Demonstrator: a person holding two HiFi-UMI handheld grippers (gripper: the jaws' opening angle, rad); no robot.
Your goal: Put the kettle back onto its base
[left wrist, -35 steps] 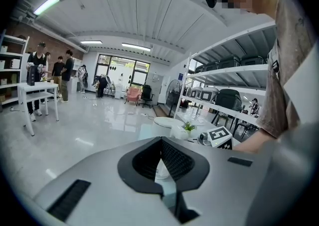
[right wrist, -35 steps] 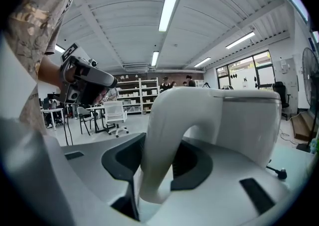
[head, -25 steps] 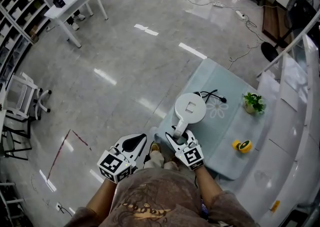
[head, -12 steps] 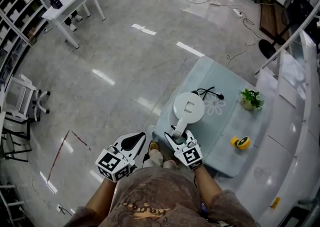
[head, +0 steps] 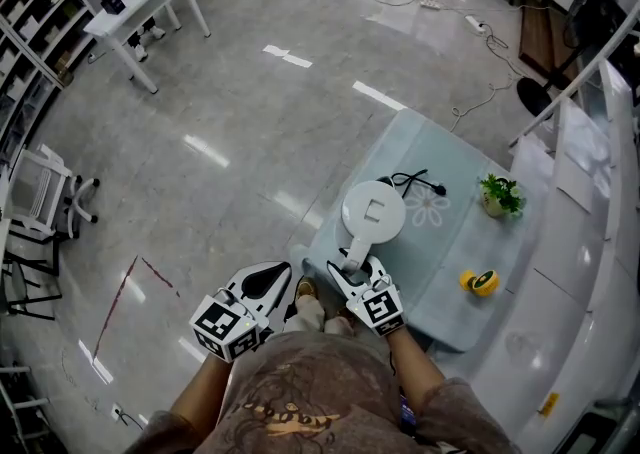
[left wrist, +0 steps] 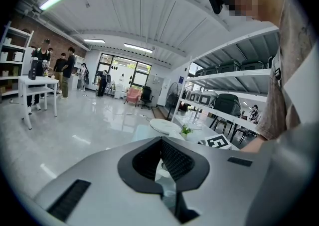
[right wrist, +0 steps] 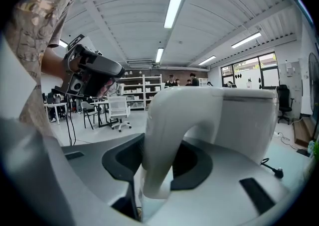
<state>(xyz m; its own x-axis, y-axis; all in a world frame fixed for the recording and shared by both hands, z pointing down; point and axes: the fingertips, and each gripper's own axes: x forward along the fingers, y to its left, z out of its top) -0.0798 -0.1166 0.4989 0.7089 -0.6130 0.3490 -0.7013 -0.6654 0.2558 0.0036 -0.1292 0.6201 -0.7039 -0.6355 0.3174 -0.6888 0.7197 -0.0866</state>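
A white kettle (head: 373,210) with a round lid stands on the pale blue table (head: 445,252), near its front left edge. Its black cord (head: 418,182) comes out from behind it; whatever is under the kettle is hidden from above. My right gripper (head: 352,267) is shut on the kettle's handle, which fills the space between the jaws in the right gripper view, where the right gripper (right wrist: 159,170) is seen with the kettle body (right wrist: 239,120) just beyond. My left gripper (head: 268,282) hangs off the table's left side over the floor, jaws together and holding nothing, as the left gripper (left wrist: 167,170) shows in its own view.
A small potted plant (head: 499,195) and a yellow tape roll (head: 481,283) sit on the table's right half. White shelving (head: 600,242) runs along the right. A white table (head: 140,2) with people and a chair (head: 45,192) stand far off on the shiny floor.
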